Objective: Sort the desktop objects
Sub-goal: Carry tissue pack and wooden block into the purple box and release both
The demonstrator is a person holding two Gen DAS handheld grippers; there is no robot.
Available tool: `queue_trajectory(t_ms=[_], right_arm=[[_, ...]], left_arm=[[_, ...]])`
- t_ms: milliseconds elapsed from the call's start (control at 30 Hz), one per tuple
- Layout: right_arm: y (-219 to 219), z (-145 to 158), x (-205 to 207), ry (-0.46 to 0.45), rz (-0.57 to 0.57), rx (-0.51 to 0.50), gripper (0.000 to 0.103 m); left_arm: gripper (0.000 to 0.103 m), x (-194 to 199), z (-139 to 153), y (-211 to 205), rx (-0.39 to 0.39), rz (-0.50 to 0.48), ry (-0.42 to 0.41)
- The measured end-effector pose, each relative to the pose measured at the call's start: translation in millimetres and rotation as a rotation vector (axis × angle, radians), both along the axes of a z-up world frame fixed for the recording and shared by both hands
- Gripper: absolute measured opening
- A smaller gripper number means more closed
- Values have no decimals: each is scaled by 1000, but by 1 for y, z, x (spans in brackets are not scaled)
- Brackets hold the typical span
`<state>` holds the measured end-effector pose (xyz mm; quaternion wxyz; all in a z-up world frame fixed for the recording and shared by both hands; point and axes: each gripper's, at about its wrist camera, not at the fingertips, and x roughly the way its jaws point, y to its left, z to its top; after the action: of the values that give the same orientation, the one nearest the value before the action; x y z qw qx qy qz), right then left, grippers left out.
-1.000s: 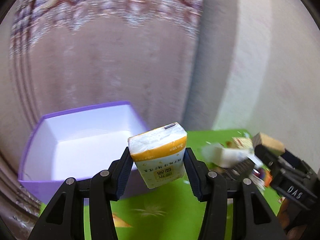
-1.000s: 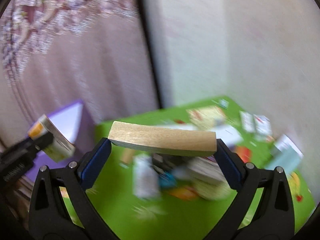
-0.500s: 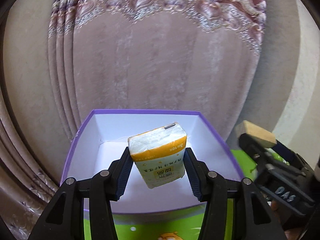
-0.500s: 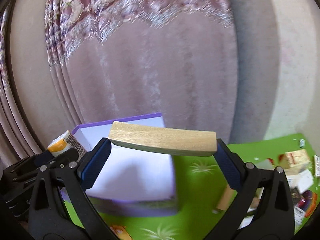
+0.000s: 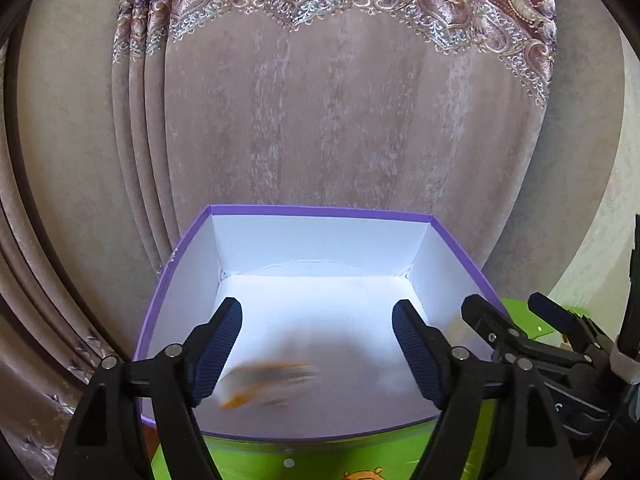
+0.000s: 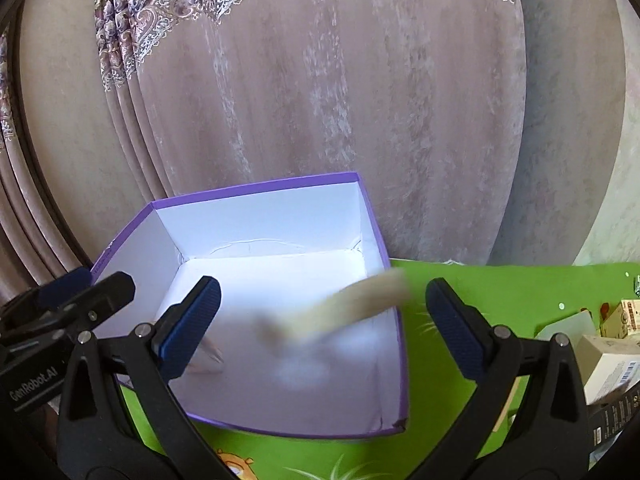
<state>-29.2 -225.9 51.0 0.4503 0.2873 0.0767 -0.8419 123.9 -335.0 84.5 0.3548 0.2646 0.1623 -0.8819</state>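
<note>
The step in hand is the drop into the purple box (image 5: 188, 264). The left claw (image 5: 316, 344) has just been opening and stands wide; the tissue pack (image 5: 268, 384) blurs low centre-left, falling free inside. The right claw (image 6: 322, 320) also gapes, its wooden block (image 6: 360, 304) tumbling mid-frame over the box. Next, I judge, both turn to the clutter on the green surface (image 6: 520, 288).

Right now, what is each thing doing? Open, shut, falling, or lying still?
Left gripper: open, jaws just opened, nothing held.
Right gripper: open, nothing held.
Tissue pack: blurred, dropping into the box.
Wooden block: blurred, falling over the box.
Purple box: open-topped, upright.
</note>
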Motion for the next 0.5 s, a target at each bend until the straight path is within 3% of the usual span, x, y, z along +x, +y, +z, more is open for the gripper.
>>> queue_trajectory(t_ms=[500], right_arm=[[75, 15, -13, -9, -66, -64, 102]], left_arm=[[82, -27, 27, 62, -65, -106, -1]])
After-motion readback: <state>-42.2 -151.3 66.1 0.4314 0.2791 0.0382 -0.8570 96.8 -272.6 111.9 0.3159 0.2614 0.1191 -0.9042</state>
